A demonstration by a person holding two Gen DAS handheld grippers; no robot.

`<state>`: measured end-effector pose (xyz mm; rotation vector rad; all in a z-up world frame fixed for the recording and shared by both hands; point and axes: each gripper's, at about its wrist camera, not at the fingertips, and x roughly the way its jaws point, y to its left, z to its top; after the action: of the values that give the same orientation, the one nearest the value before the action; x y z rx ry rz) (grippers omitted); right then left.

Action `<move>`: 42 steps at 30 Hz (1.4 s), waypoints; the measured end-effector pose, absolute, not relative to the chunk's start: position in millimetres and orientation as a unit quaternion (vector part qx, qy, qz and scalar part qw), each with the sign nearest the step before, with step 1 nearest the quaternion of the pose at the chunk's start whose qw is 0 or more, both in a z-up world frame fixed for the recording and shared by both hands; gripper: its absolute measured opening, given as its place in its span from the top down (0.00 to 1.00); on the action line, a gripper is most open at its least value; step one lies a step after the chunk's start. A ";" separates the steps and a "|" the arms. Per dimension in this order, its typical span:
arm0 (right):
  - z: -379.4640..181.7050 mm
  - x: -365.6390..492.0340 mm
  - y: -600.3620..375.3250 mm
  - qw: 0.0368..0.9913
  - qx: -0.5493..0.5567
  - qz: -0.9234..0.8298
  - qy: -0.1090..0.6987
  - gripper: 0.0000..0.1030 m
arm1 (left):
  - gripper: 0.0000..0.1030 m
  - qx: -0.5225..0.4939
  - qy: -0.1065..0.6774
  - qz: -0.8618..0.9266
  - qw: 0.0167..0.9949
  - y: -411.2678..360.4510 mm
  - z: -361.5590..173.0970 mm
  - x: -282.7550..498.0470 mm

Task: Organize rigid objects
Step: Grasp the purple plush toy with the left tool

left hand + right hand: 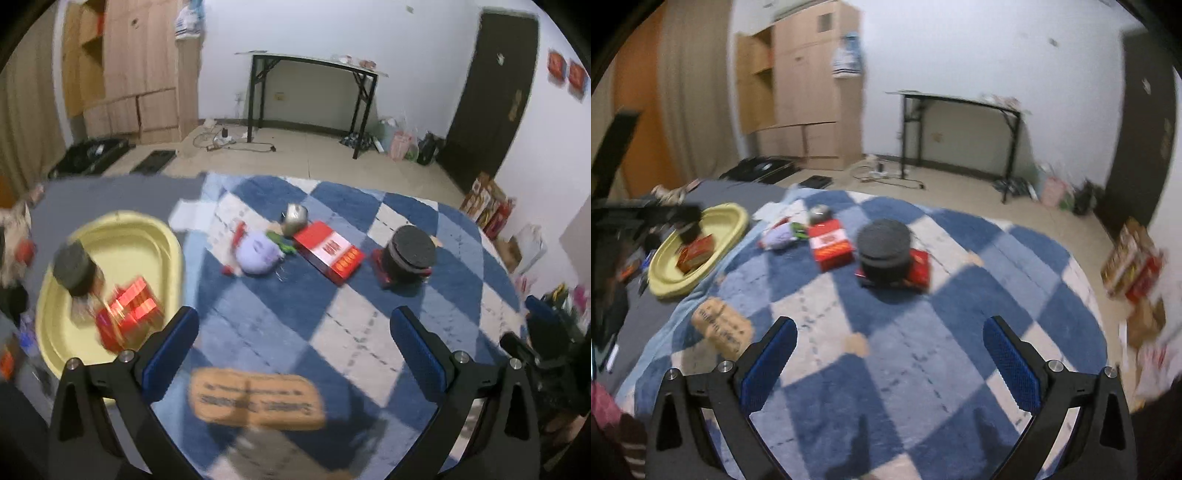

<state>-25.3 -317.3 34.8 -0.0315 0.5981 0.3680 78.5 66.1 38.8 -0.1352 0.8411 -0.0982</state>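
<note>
Both hand-held grippers, left (295,347) and right (890,347), gape fully wide and empty above the checkered rug (886,369).

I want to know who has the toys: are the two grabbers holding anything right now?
No. The left gripper and the right gripper are both wide open, with only the blue checked blanket showing between their fingers.

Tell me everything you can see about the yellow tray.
The yellow tray is an oval, shallow dish with a raised rim, plastic by its look. It lies flat at the left edge of the blue checked blanket, partly on the grey surface beside it. Inside sit a red box and a dark round-topped container. Neither gripper touches it.
</note>
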 end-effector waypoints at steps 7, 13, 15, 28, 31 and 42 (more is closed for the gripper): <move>29.2 -2.3 -317.9 0.938 0.011 0.178 0.298 0.00 | 0.00 0.001 0.418 -0.056 0.907 48.0 11.2 82.1; 7.9 40.0 -304.3 0.934 0.009 0.177 0.309 0.00 | 0.00 0.013 0.449 -0.027 0.893 64.2 -12.8 116.7; 2.6 54.1 -294.3 0.935 -0.004 0.174 0.309 0.00 | 0.00 0.049 0.443 -0.044 0.894 61.4 -19.9 130.5; -26.0 139.6 -248.1 0.945 -0.033 0.172 0.276 0.00 | 0.07 0.118 0.408 -0.067 0.903 49.8 -65.6 218.7; -34.1 148.4 -239.8 0.947 -0.051 0.189 0.256 0.00 | 0.17 0.126 0.412 -0.068 0.900 49.9 -77.1 228.9; -48.3 148.8 -230.3 0.945 -0.053 0.224 0.232 0.00 | 0.52 0.067 0.396 -0.062 0.914 77.0 -76.8 232.0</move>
<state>148.8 -230.3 -48.3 -0.1084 0.4721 0.4572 232.0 77.0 -76.8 0.1384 0.8150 -0.1282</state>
